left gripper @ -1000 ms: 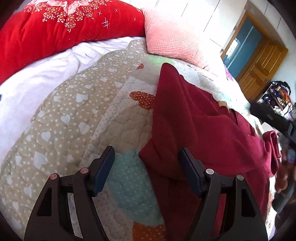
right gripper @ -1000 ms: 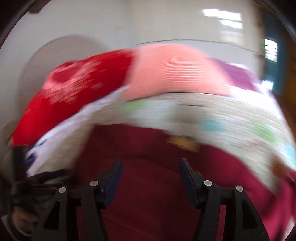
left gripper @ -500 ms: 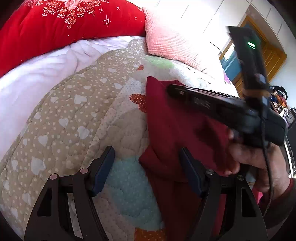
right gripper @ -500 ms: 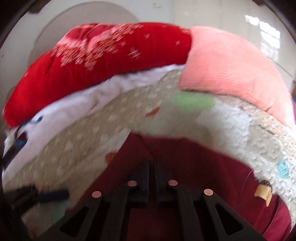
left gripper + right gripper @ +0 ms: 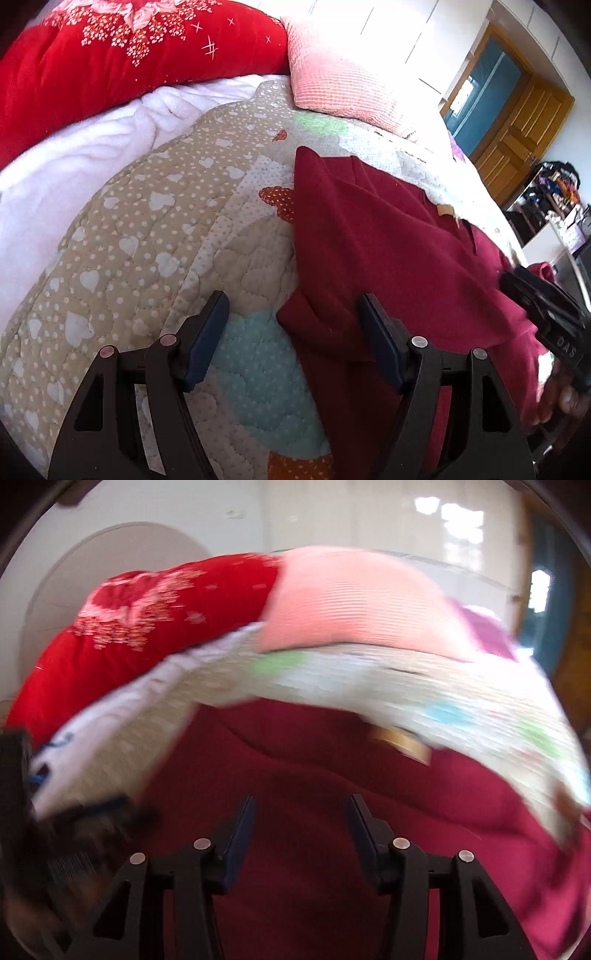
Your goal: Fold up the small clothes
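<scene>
Since half a second ago my right gripper (image 5: 301, 834) has pulled back off the garment (image 5: 388, 258) toward 4 o'clock in the left view, and the folded flap now lies flat. Right jaws are opening, spread over red cloth with nothing pinched; that view is blurred. Left gripper (image 5: 291, 332) hasn't shifted, jaws spread wide, straddling the garment's near left edge without pinching it. Garment lies on the quilt (image 5: 147, 240) on the bed, from center toward 3 o'clock. Red pillow (image 5: 110, 55) at 11 o'clock, pink pillow (image 5: 332, 74) at 1 o'clock.
</scene>
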Demonstrator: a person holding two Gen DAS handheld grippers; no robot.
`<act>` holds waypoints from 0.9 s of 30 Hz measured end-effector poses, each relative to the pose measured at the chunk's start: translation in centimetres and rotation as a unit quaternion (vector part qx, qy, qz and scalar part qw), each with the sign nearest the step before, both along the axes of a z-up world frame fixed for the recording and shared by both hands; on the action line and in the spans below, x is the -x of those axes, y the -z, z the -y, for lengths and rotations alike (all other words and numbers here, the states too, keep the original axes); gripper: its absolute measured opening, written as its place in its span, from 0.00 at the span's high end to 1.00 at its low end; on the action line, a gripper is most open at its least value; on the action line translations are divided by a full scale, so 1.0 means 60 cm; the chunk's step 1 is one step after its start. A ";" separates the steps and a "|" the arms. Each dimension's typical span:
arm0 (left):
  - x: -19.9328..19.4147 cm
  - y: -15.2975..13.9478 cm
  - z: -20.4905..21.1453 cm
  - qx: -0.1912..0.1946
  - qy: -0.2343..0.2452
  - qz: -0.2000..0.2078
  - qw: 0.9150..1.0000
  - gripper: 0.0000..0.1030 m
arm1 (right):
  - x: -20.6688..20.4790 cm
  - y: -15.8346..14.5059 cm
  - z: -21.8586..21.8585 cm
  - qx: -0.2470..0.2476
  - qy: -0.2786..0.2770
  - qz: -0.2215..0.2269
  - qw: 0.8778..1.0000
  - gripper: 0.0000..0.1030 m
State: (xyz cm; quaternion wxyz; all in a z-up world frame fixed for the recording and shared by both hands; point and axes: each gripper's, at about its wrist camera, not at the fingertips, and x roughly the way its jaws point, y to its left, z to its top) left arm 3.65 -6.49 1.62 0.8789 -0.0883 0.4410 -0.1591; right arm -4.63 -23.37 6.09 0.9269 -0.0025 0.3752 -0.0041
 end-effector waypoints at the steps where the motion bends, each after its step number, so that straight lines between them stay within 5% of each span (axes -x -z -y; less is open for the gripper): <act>1: 0.000 0.001 0.002 -0.003 0.001 0.001 1.000 0.26 | 0.028 0.005 0.027 0.024 0.028 0.007 0.999 0.52; 3: 0.000 0.003 0.005 -0.008 0.004 0.003 1.000 0.24 | 0.050 0.020 0.071 0.050 0.082 -0.003 0.995 0.52; 5: 0.001 0.005 0.009 -0.017 0.005 0.008 1.000 0.23 | 0.053 0.061 0.128 0.049 0.138 -0.064 0.987 0.52; 8: 0.002 0.005 0.011 -0.018 0.004 0.009 1.000 0.23 | 0.079 0.053 0.172 -0.037 0.142 -0.046 0.988 0.52; 18: 0.029 -0.037 0.011 -0.039 -0.004 0.044 0.998 0.23 | 0.120 0.031 0.170 -0.032 0.155 -0.030 0.987 0.52; 27: 0.044 -0.067 0.089 -0.058 0.034 0.051 0.996 0.23 | 0.120 0.062 0.147 -0.014 0.145 -0.044 0.988 0.48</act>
